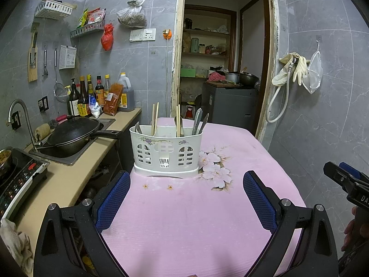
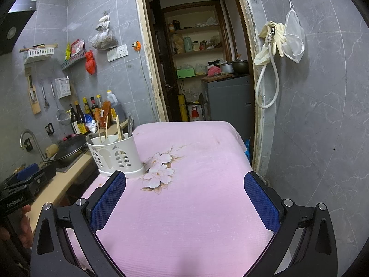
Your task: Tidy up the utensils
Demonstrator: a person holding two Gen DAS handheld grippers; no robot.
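A black wok (image 1: 76, 133) sits in the sink beside a curved faucet (image 1: 19, 113), with sauce bottles (image 1: 92, 97) lined along the wall. Rubber gloves (image 2: 274, 37) (and a mesh bag (image 2: 294, 39)) hang by the open doorway (image 2: 198, 57).

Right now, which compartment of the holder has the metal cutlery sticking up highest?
The right-end compartment of the white holder: two metal handles rise there, while the other sections show wooden chopsticks.

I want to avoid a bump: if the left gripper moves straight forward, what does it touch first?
Probably the white utensil holder; the left gripper is open and only pink cloth lies between.
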